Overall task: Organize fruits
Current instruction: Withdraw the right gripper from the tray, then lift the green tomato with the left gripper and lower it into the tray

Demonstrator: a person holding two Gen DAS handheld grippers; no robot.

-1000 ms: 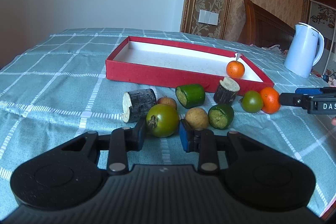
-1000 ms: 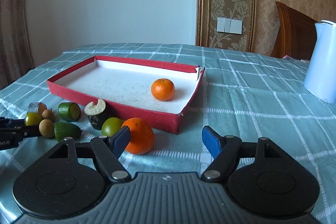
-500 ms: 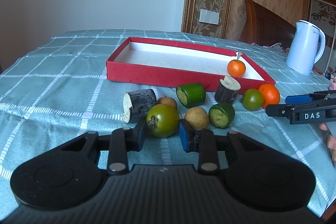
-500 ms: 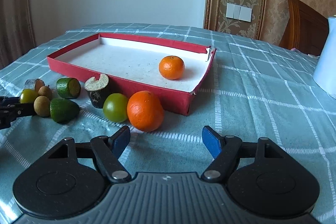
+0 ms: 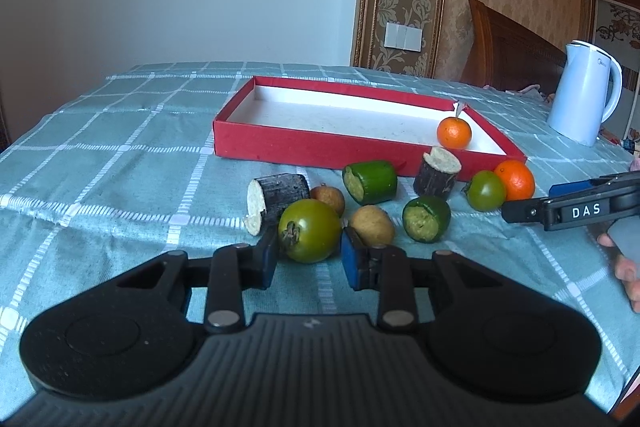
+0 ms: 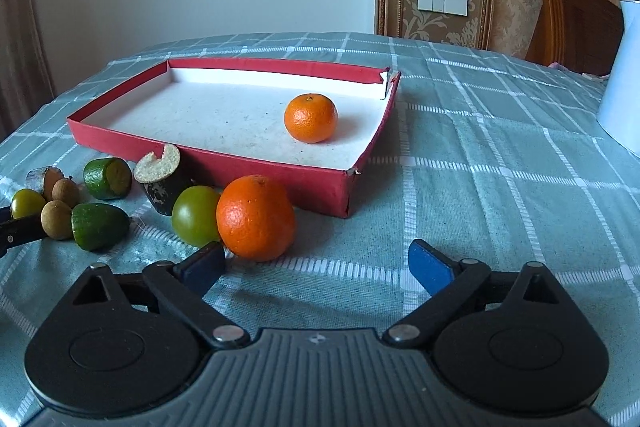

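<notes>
A red box (image 5: 320, 151) (image 6: 280, 175) with a white floor holds one small orange (image 5: 453, 133) (image 6: 311, 117). In front of it lie several fruits. My left gripper (image 5: 309, 259) is shut on a green tomato (image 5: 310, 230), which still rests on the cloth. My right gripper (image 6: 316, 267) is open and empty; a larger orange (image 6: 256, 223) (image 5: 514, 180) sits just ahead of its left finger, beside a second green tomato (image 6: 196, 214) (image 5: 485, 190). The right gripper also shows in the left wrist view (image 5: 528, 207).
Two green cut fruit pieces (image 5: 370, 181) (image 5: 426, 218), two dark cut pieces (image 5: 276, 197) (image 5: 438, 171) and two brown longans (image 5: 371, 225) (image 5: 328, 197) lie around the tomato. A white kettle (image 5: 584, 95) stands at the right on the checked tablecloth (image 6: 500, 167).
My right gripper has drawn back from the larger orange and shifted right, staying open. My left gripper stays closed around the green tomato, hardly moved.
</notes>
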